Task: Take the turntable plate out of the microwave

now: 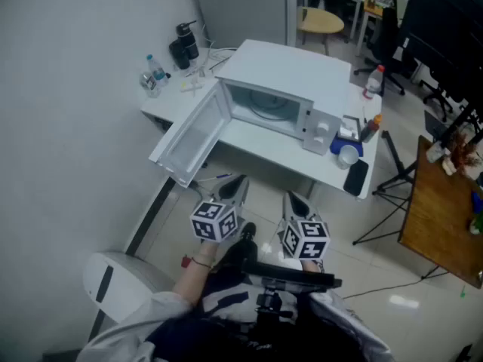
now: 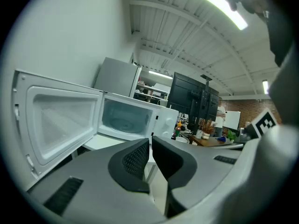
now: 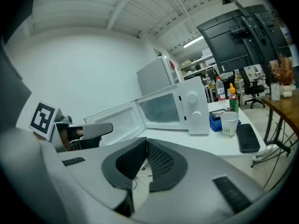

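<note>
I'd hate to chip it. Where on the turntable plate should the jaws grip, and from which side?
Likely the near rim of the turntable plate, coming straight in through the open front. It lies flat on the microwave floor, so only its thin edge suits the jaws, and the door stands wide left.

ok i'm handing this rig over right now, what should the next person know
Left gripper: nearly closed, slim gap, empty.
Right gripper: shut, empty.
Both are held short of the table.
Microwave sits on the table, door swung wide open, plate inside on its floor.
Done: door open.
Left: reach in, grip the plate, lift it out.
</note>
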A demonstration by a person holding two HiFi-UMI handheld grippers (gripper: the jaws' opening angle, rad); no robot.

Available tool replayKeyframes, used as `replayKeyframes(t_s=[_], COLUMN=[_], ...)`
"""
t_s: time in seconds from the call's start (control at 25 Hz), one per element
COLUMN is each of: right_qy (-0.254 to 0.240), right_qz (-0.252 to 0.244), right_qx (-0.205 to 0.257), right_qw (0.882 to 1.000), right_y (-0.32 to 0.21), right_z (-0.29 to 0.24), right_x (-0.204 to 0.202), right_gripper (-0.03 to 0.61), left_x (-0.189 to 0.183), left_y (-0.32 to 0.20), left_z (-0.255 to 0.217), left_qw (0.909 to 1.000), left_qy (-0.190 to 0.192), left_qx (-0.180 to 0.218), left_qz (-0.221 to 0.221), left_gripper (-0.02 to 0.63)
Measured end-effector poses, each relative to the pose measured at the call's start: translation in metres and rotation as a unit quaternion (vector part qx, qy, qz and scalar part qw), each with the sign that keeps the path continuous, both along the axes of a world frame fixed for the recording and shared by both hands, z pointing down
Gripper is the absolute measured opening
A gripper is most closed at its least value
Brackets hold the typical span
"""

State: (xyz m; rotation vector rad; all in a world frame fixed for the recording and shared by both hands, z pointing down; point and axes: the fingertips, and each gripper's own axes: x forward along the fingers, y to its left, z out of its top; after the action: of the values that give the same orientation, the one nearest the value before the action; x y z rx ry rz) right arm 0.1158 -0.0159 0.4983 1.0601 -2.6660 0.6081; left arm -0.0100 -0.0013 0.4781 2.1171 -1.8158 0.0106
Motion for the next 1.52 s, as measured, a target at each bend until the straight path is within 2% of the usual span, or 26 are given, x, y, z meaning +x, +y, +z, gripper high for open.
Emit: replayKeyframes(t_s=[0.08, 0.36, 0.72, 0.88, 1.0, 1.04, 1.16, 1.36, 1.52], right_qy=[0.004, 0.004, 0.014, 0.025, 0.029, 0.031, 0.039, 0.055, 0.062], right_qz=[0.007, 0.06, 0.113, 0.118, 0.123, 0.124, 0.123, 0.132, 0.139], right_qx=[0.002, 0.009, 0.004, -0.001, -0.007, -0.008, -0.01, -0.018, -0.019], right_qw=[1.0, 0.998, 0.993, 0.993, 0.992, 0.992, 0.992, 0.99, 0.988], right_y=[-0.016, -0.092, -0.16, -0.175, -0.184, -0.186, -0.19, -0.191, -0.191], right_z=[0.002, 0.003, 0.016, 0.023, 0.025, 0.025, 0.027, 0.036, 0.038], right_x=[-0.013, -0.057, -0.105, -0.118, -0.124, -0.126, -0.132, -0.129, -0.127], right_gripper=[0.0, 0.0, 0.0, 0.0, 0.0, 0.0, 0.0, 0.0, 0.0], left_x=[-0.019, -0.074, -0.119, -0.133, -0.137, -0.14, -0.154, -0.159, -0.168], left_y=[-0.023, -0.141, -0.244, -0.269, -0.28, -0.283, -0.295, -0.314, -0.322], left_z=[0.005, 0.024, 0.069, 0.088, 0.106, 0.11, 0.115, 0.122, 0.123], left_qw=[0.9999, 0.9971, 0.9914, 0.9879, 0.9818, 0.9802, 0.9776, 0.9693, 0.9687], left_qy=[0.011, 0.056, 0.059, 0.084, 0.103, 0.111, 0.143, 0.182, 0.188], left_qx=[-0.005, -0.033, -0.087, -0.113, -0.146, -0.153, -0.151, -0.165, -0.162], left_qz=[-0.001, 0.041, 0.079, 0.067, 0.064, 0.059, 0.03, 0.011, -0.011], left_gripper=[0.049, 0.051, 0.051, 0.052, 0.138, 0.147, 0.149, 0.149, 0.149])
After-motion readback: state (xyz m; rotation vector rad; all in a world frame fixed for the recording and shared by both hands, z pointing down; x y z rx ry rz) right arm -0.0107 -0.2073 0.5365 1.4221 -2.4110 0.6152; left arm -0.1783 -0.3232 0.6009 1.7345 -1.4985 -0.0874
